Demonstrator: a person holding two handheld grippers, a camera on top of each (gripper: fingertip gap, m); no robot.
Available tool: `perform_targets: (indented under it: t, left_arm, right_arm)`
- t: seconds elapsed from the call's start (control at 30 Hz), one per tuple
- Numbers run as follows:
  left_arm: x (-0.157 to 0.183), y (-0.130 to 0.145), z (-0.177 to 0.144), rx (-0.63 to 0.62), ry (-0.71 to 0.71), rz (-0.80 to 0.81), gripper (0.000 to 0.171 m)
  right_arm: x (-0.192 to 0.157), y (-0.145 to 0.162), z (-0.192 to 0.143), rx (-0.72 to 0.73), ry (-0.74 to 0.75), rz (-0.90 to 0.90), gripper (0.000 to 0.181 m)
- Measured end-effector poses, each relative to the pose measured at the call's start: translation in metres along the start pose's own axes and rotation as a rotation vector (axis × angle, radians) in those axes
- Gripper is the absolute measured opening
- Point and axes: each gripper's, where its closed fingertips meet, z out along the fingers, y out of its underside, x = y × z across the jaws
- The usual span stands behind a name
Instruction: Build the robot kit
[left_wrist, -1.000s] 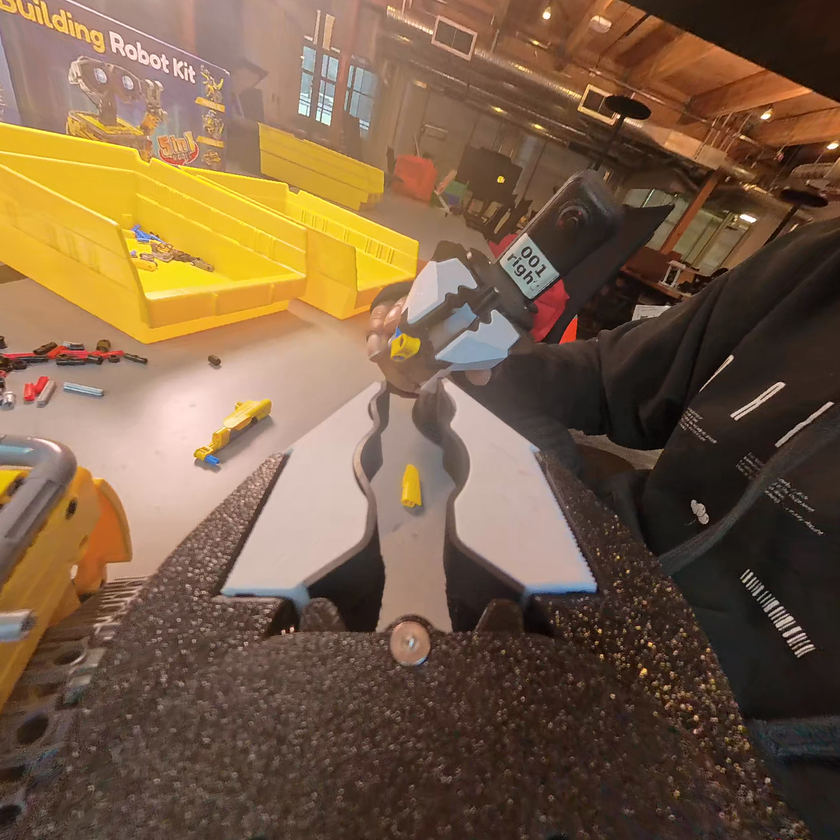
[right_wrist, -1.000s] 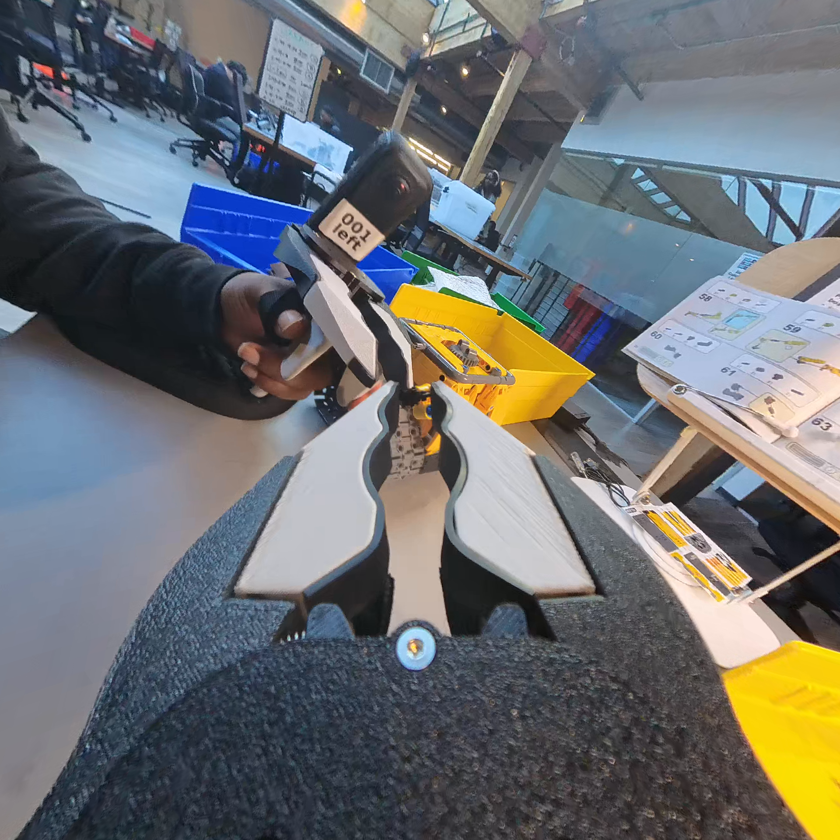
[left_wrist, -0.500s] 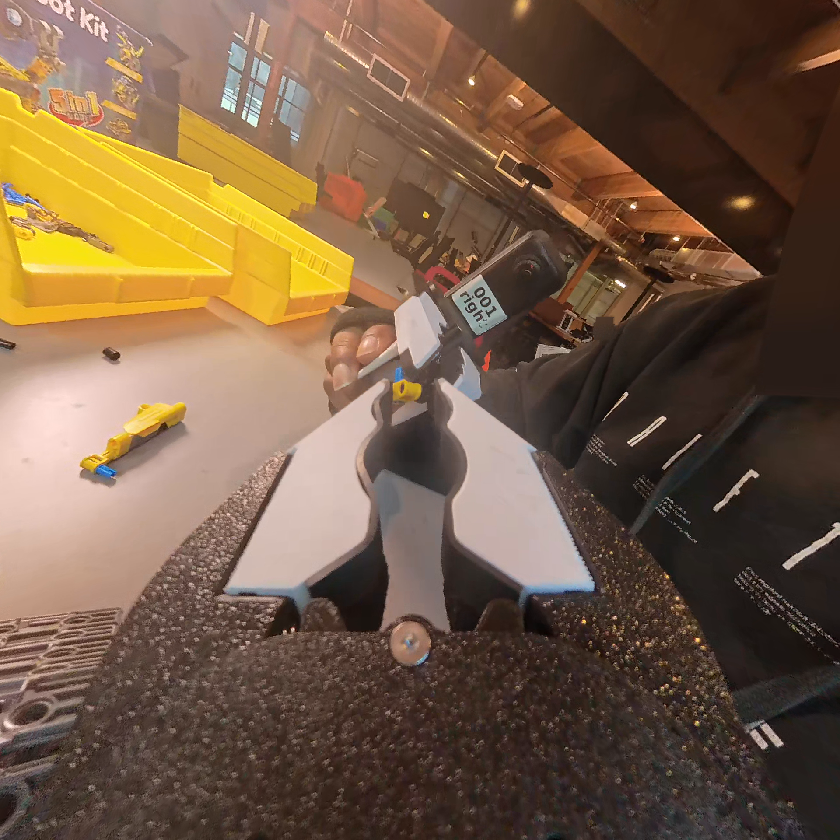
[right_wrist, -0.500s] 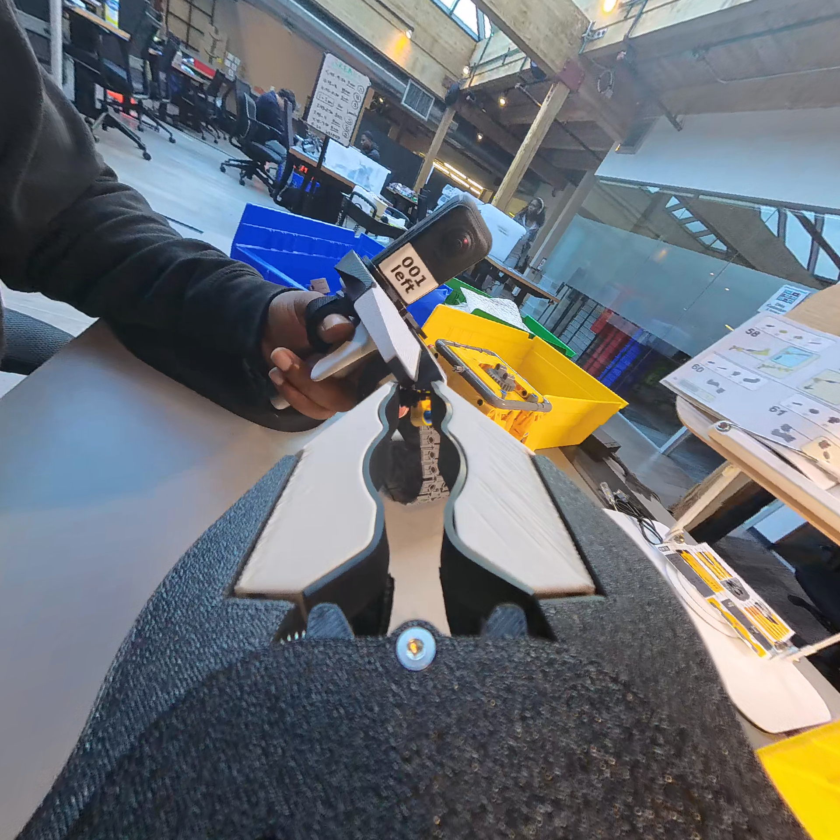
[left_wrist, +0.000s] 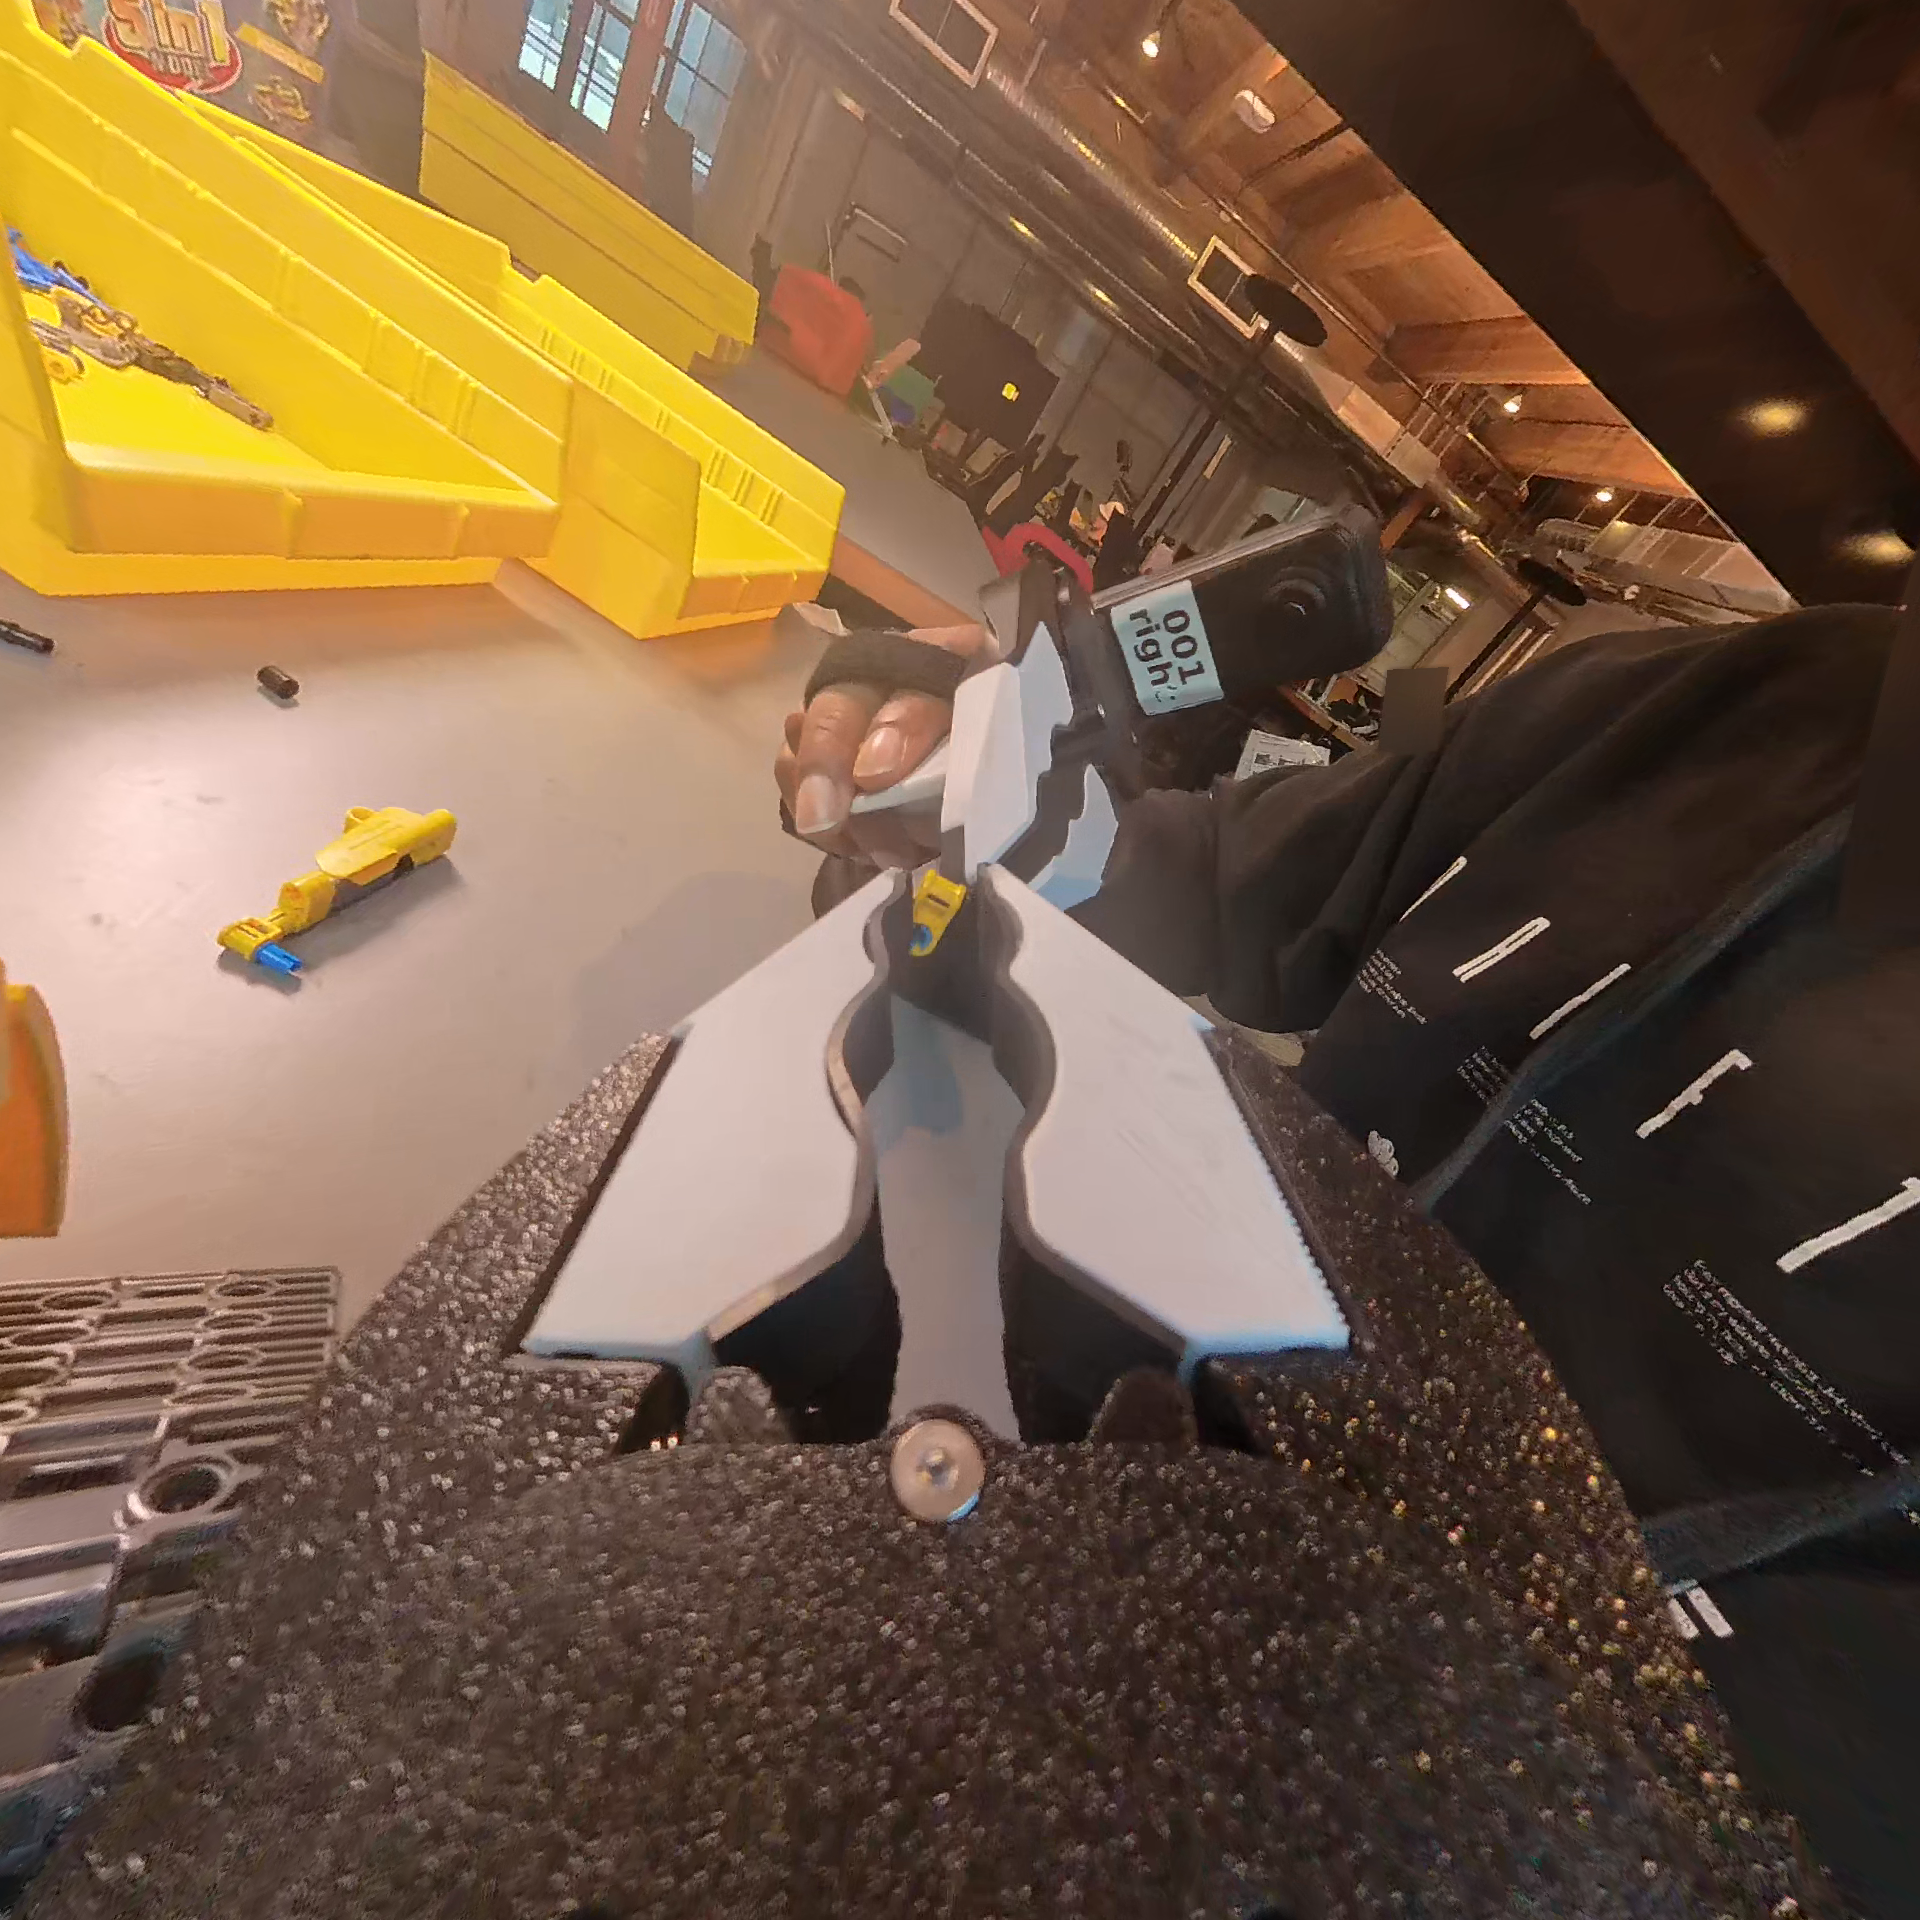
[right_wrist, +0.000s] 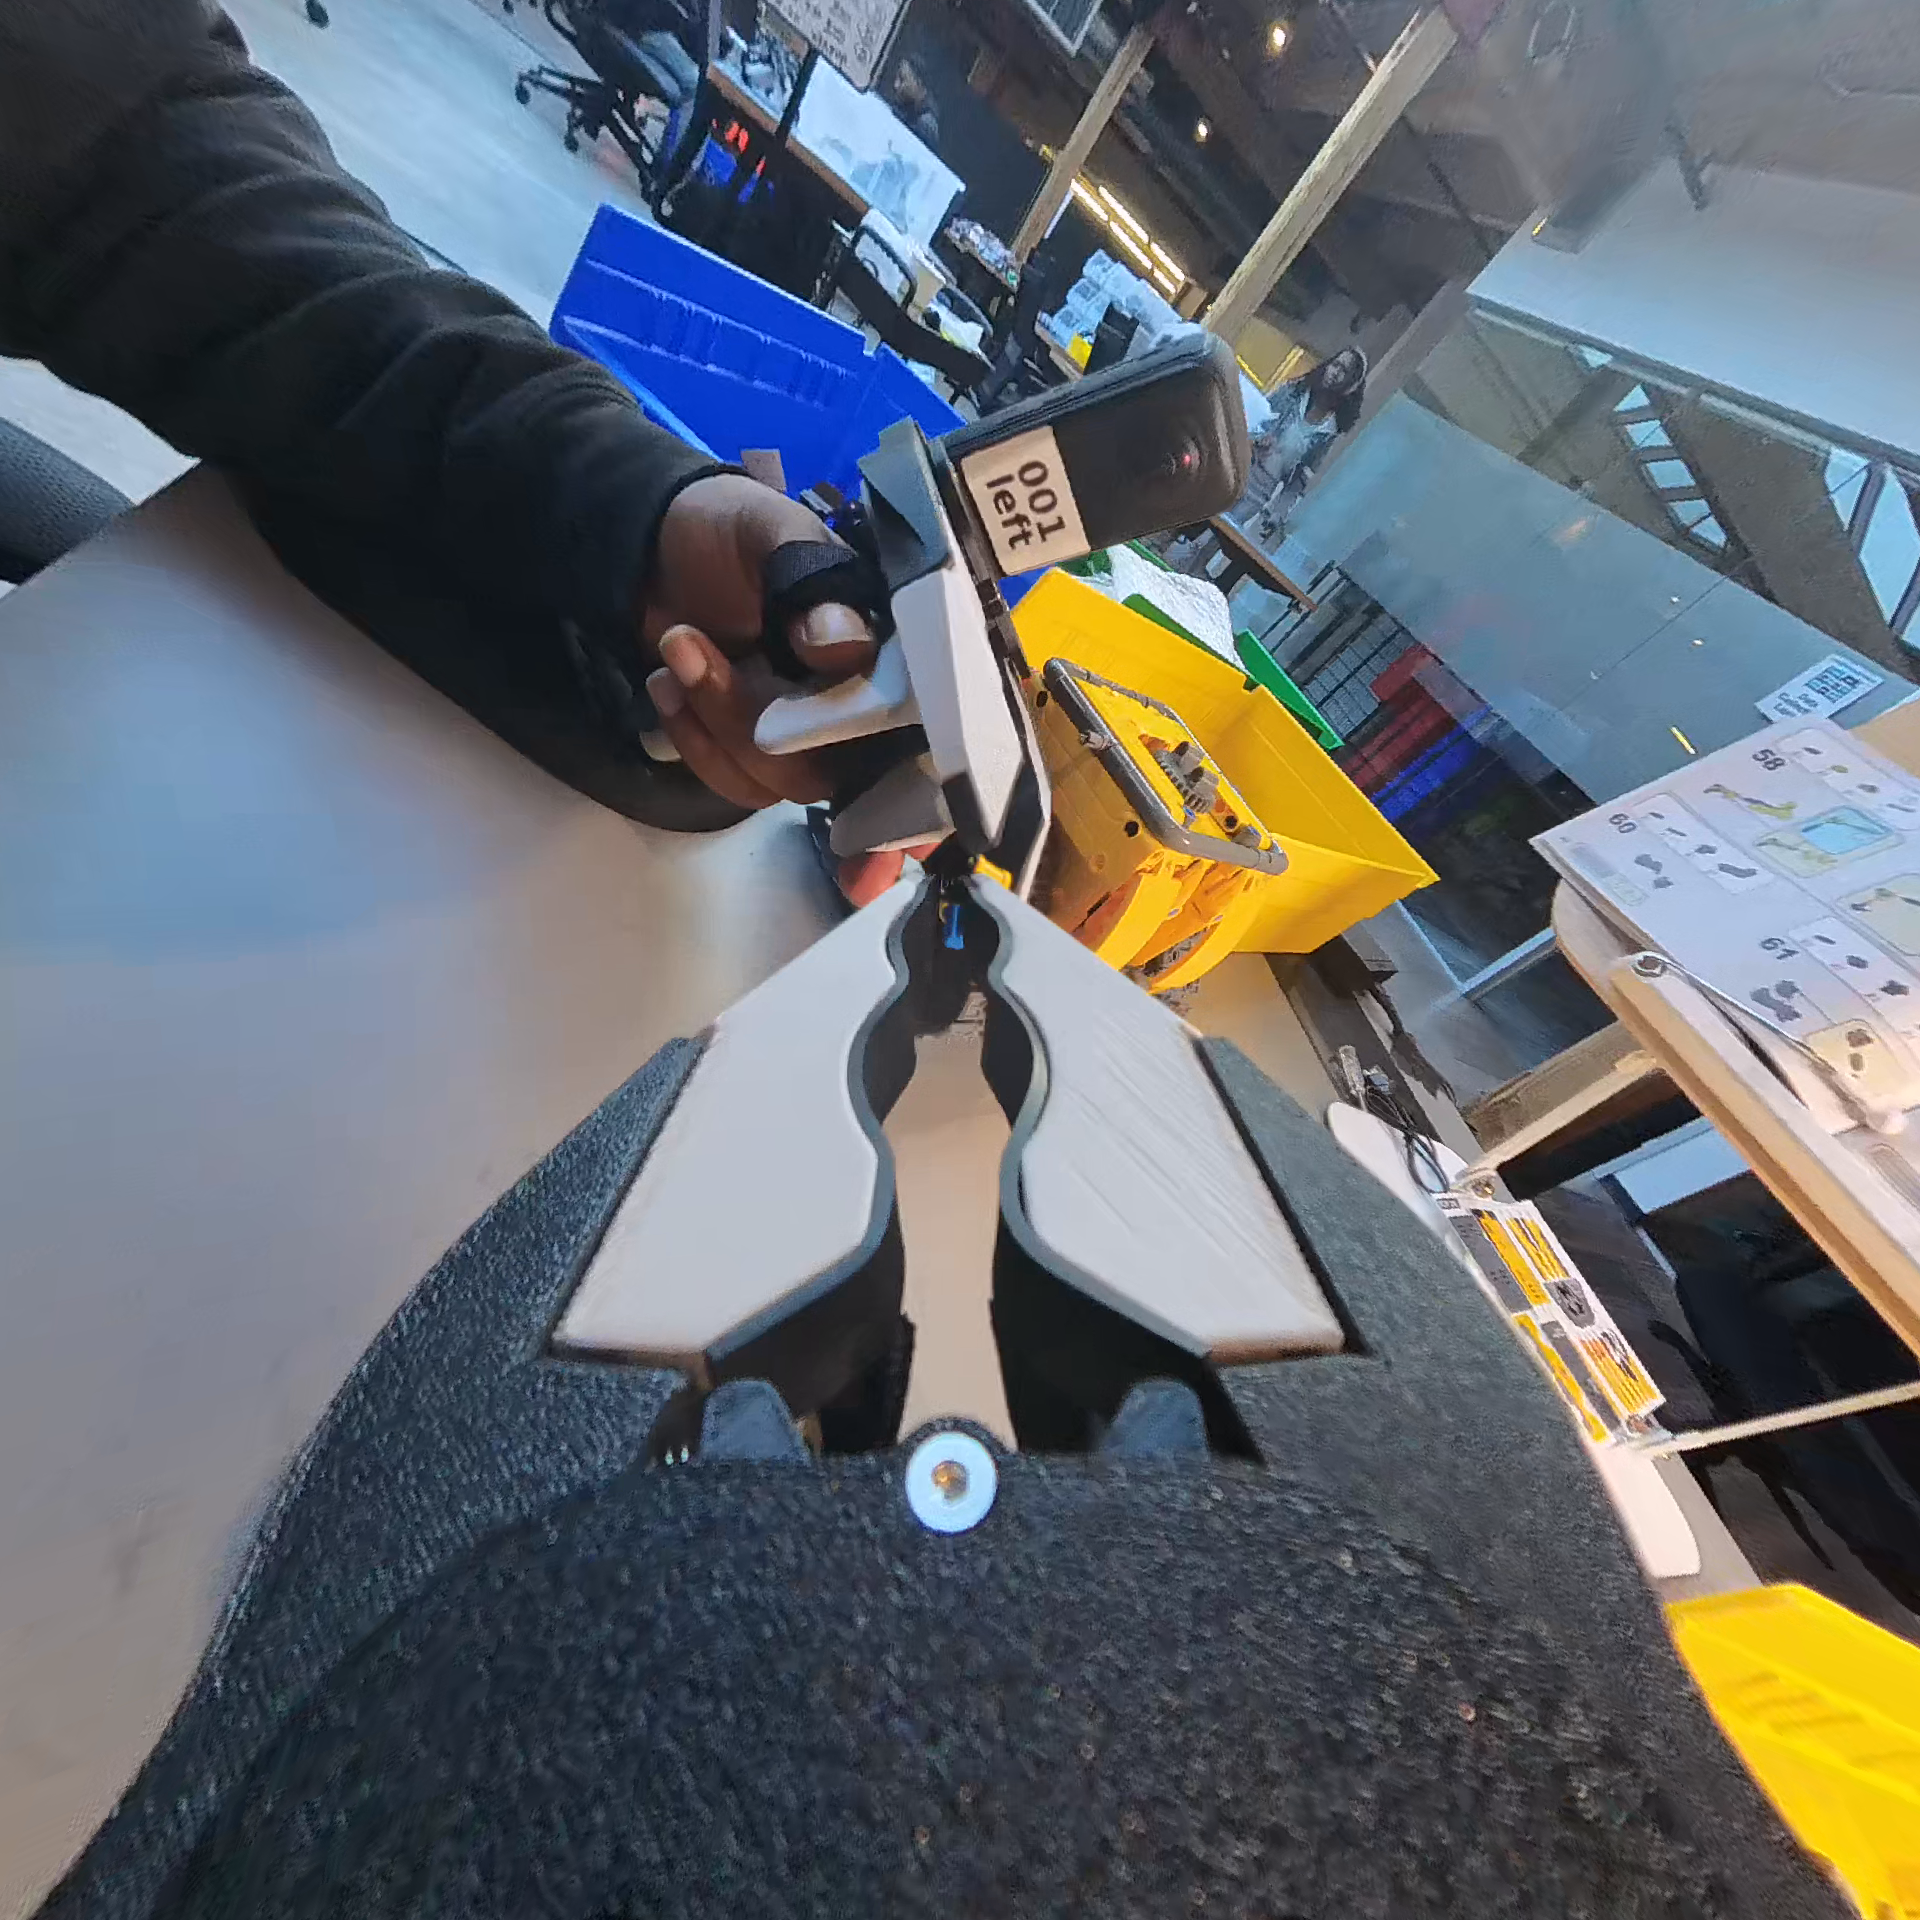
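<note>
Left gripper (left_wrist: 940, 883), grey smooth plastic fingers, jaws narrowed near small yellow plastic connector with blue pin (left_wrist: 932, 906); whether gripping it, cannot tell. Right gripper (right_wrist: 954, 894) jaws pinched on same connector, tip to tip, above matte grey desk (left_wrist: 468, 1039). Far left: glossy yellow plastic bins (left_wrist: 312, 416). Labels unread.

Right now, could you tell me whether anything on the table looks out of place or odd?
A few loose parts lie on the grey table outside the yellow bins: a small yellow and blue assembly on its side and a short black pin. Nothing looks damaged. The small yellow piece sits between both grippers' tips.
</note>
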Motion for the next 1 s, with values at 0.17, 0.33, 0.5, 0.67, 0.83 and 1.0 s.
perform_targets:
  t: [0.17,0.33,0.5,0.67,0.83,1.0]
  left_arm:
    - [-0.001,0.0,0.0,0.002,-0.014,0.004,0.011]
    - [0.004,-0.007,-0.002,0.038,-0.019,0.089,0.014]
    - [0.008,-0.009,-0.002,0.032,-0.079,0.267,0.024]
    - [0.01,-0.006,0.001,0.01,-0.14,0.408,0.023]
    - [0.011,-0.004,0.003,-0.006,-0.173,0.486,0.018]
    - [0.017,-0.001,0.005,-0.019,-0.131,0.478,0.014]
  right_arm:
    - [0.002,0.001,0.0,0.02,-0.012,0.074,0.004]
    - [0.007,-0.005,-0.004,0.106,-0.059,0.28,0.004]
    - [0.018,-0.014,-0.011,0.2,-0.085,0.46,0.004]
    - [0.015,-0.015,-0.01,0.221,-0.116,0.512,0.004]
    - [0.013,-0.018,-0.011,0.239,-0.141,0.528,0.004]
    - [0.005,-0.02,-0.012,0.247,-0.188,0.518,0.004]
